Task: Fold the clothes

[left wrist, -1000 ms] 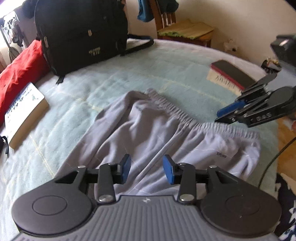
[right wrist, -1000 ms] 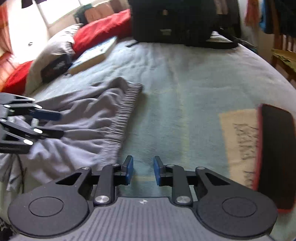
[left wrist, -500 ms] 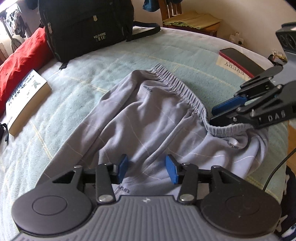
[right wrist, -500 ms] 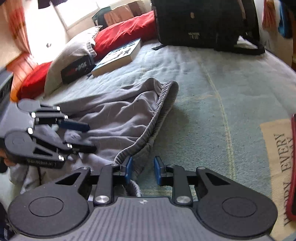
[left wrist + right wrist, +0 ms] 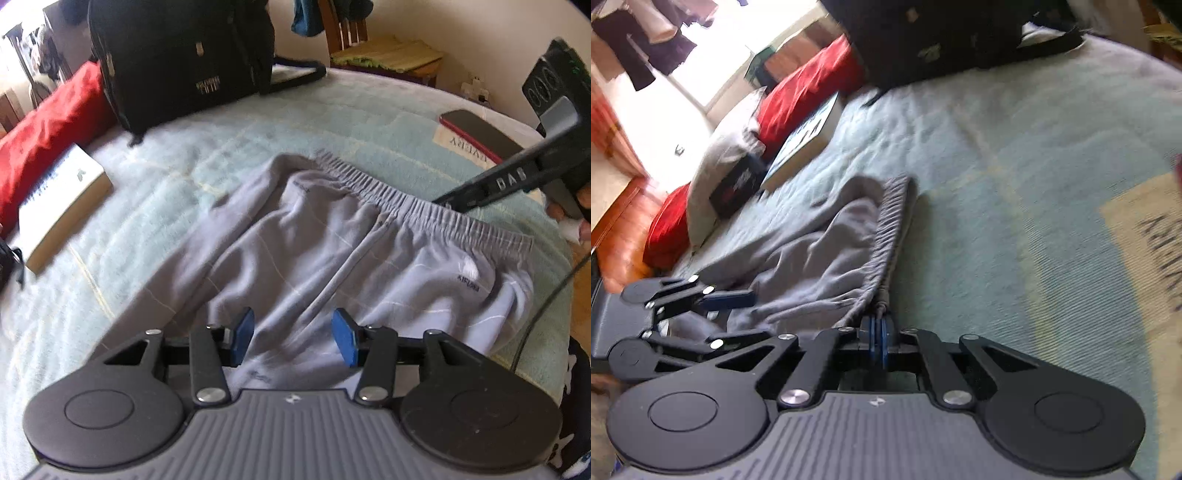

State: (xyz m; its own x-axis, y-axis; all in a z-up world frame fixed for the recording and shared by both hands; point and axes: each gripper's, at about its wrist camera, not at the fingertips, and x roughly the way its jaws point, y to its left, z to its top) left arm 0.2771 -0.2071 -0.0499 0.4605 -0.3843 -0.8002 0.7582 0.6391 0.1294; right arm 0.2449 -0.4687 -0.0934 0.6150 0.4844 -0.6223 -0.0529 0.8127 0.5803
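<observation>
Grey sweatpants (image 5: 332,251) lie spread on the pale blue bedspread (image 5: 351,122), elastic waistband (image 5: 373,184) toward the far right. My left gripper (image 5: 293,338) hovers open just over the pants' lower part, nothing between its blue pads. In the right wrist view my right gripper (image 5: 879,332) is shut on the waistband (image 5: 892,229), the cloth bunched at its blue pads. In the left wrist view the right gripper (image 5: 439,201) meets the waistband from the right. The left gripper (image 5: 757,315) shows open at the left over the pants (image 5: 820,251).
A black bag (image 5: 177,62) stands at the far side of the bed, with a red pillow (image 5: 48,125) and a thick book (image 5: 62,199) to its left. A red-edged dark book (image 5: 476,129) lies at the far right. A wooden chair (image 5: 384,55) stands beyond the bed.
My right gripper has gone from open beside the waistband to shut on it, and the waistband now lies stretched out straighter. The left gripper stays open over the pants.
</observation>
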